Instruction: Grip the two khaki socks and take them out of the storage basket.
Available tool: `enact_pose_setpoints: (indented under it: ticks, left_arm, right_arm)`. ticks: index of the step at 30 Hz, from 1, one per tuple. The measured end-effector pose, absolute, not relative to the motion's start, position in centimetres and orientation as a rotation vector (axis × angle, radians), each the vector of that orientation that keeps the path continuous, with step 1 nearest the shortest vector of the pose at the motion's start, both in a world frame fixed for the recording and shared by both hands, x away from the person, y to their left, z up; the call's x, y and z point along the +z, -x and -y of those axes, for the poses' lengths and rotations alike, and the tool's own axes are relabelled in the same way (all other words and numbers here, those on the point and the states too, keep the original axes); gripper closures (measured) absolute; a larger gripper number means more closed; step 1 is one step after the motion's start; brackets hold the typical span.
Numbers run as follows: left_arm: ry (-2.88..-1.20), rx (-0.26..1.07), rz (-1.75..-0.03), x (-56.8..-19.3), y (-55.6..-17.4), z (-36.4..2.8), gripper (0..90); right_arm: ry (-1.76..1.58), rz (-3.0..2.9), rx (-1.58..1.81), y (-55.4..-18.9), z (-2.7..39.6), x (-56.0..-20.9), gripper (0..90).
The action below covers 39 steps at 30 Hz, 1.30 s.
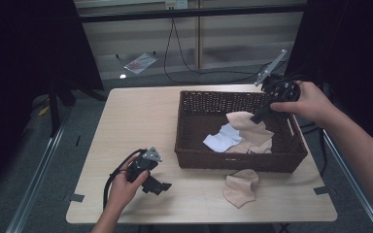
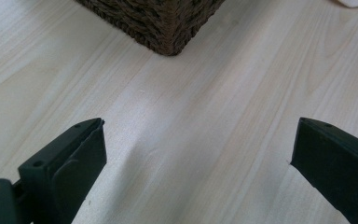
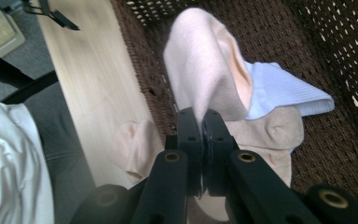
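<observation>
- High view: a beige sock is pinched by the right tool and hangs over the wicker basket, clear of the pile. A white sock and more beige socks are seen lying inside the basket. One beige sock on the worktop is left just in front of the basket's near wall. Whether socks are being loaded or taken out cannot be told; judged as mid-way either way.
- High view: the left tool is rested on the worktop, left of the basket and well apart from any sock.
- Left gripper view: the jaws are spread wide with nothing between them. Bare worktop is seen ahead, with a basket corner beyond.
- Right gripper view: the right tool is fully closed on the edge of the beige sock, which hangs from the tips. The white sock lies beneath it, beside another beige sock. The sock on the worktop is seen outside the basket wall.
</observation>
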<state>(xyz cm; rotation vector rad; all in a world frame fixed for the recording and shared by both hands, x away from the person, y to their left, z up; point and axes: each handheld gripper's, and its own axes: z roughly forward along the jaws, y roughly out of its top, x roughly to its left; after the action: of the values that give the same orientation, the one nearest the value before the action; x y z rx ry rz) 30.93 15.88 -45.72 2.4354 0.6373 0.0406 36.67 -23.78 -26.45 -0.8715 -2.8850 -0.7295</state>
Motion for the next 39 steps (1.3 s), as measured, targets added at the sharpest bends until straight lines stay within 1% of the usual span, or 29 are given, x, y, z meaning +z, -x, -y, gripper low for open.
enact_pose_setpoints:
  ticks: [10,11,13,20,32,39]
  left_arm:
    - [-2.437,0.035,-0.643,-45.7,-30.9,-16.0,2.6]
    - [-2.414,0.036,-0.664,-45.7,-30.7,-15.9,2.6]
    - [-2.432,0.041,-0.635,-45.6,-30.8,-16.0,2.6]
    - [-2.404,0.041,-0.666,-45.6,-30.6,-16.2,2.6]
    - [-2.422,0.042,-0.639,-45.5,-30.7,-16.2,2.6]
    - [-2.422,0.04,-0.637,-45.5,-30.7,-16.3,2.6]
  right_arm:
    - [0.848,2.886,-0.759,-35.5,23.9,-24.9,88.3]
    - [0.834,2.884,-0.77,-35.2,23.8,-24.6,88.3]
    - [0.833,2.883,-0.77,-35.1,23.7,-24.5,88.3]
    - [0.778,2.879,-0.79,-34.2,23.0,-23.6,88.3]
    - [0.667,2.864,-0.807,-33.0,21.8,-24.6,88.3]
    - [0.619,2.848,-0.811,-32.5,21.1,-25.8,88.2]
